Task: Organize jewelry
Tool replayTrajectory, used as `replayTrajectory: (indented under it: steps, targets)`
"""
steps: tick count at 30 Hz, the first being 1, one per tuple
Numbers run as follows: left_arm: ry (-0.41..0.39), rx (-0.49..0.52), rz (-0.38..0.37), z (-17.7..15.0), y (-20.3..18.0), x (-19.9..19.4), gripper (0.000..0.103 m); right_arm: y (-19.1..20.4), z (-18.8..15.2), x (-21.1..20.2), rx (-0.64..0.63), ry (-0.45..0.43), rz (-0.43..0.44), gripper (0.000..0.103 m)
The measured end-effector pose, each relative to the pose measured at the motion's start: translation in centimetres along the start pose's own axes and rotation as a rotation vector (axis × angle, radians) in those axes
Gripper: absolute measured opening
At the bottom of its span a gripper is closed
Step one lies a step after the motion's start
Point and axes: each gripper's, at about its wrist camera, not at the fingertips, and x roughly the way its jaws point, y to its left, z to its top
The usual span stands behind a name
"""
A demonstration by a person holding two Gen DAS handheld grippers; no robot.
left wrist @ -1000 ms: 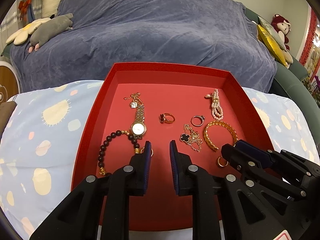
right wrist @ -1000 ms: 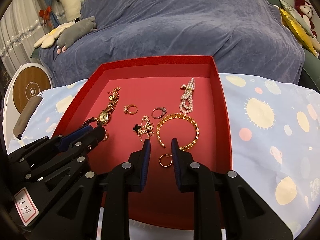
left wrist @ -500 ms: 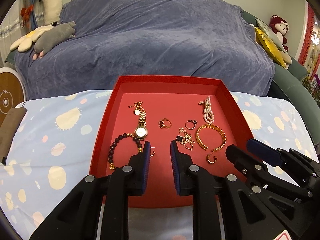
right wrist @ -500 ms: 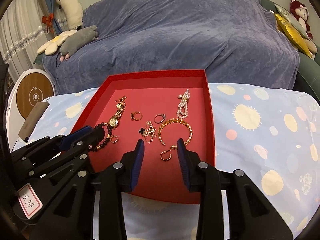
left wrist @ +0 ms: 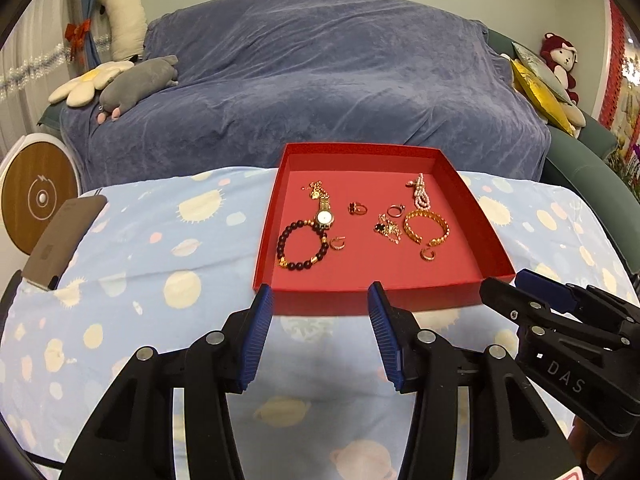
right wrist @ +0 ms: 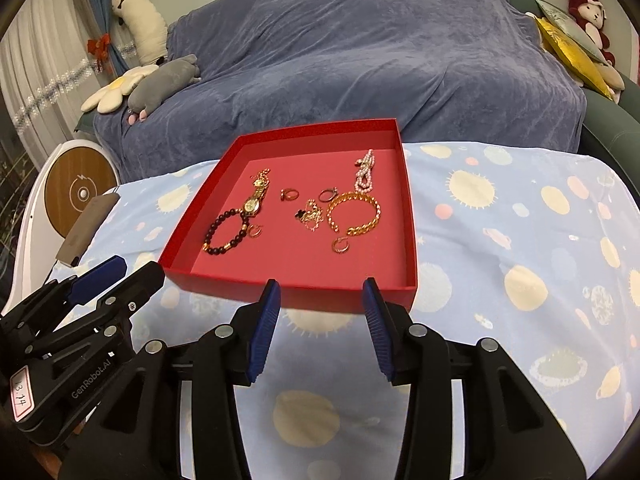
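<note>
A red tray (left wrist: 492, 236) (right wrist: 409, 216) lies on the blue patterned cloth. In it lie a gold watch (left wrist: 323, 216) (right wrist: 254, 201), a dark bead bracelet (left wrist: 301, 247) (right wrist: 225, 233), a gold bangle (left wrist: 425, 227) (right wrist: 353, 213), a pearl string (left wrist: 421, 197) (right wrist: 365, 173), a clover necklace (left wrist: 386, 229) (right wrist: 309, 214), two rings and two hoop earrings. My left gripper (left wrist: 320, 298) is open and empty, short of the tray's near edge. My right gripper (right wrist: 322, 293) is open and empty, also just short of the near edge.
The blue cloth (left wrist: 168, 264) covers the table. A blue-draped sofa (left wrist: 312, 80) stands behind, with plush toys (left wrist: 136, 84) on its left. A round wooden-faced device (left wrist: 38, 200) and a brown case (left wrist: 60, 240) lie at the left.
Both grippers have pulled back from over the tray to in front of it, and both have opened wide. The jewelry has not moved.
</note>
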Motion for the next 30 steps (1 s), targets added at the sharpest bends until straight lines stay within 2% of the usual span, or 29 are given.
replayTrajectory:
  steps: [3,7,11,17,24,30]
  targets:
    - [0.013,-0.032,-0.01,-1.4,0.3,-0.9,0.047,0.3,-1.6,-1.2,0.01,-0.002,0.014,0.05]
    - [0.026,-0.05,-0.02,-2.7,0.0,-1.6,0.047,1.0,-2.6,-2.1,-0.026,-0.009,0.006,0.051]
    - [0.014,-0.02,0.007,-2.9,-0.6,-1.5,0.052,1.3,-3.0,-2.6,-0.065,-0.035,-0.021,0.058]
    - [0.03,-0.022,0.007,-2.9,-0.7,-0.7,0.052,0.9,-2.9,-2.1,-0.061,-0.034,-0.044,0.062]
    - [0.044,-0.025,0.04,-3.1,-0.3,-0.3,0.07,0.1,-3.2,-1.8,-0.044,-0.042,-0.074,0.076]
    - [0.037,-0.031,0.049,-2.9,-0.2,-0.4,0.072,0.3,-2.8,-2.0,-0.049,-0.051,-0.086,0.079]
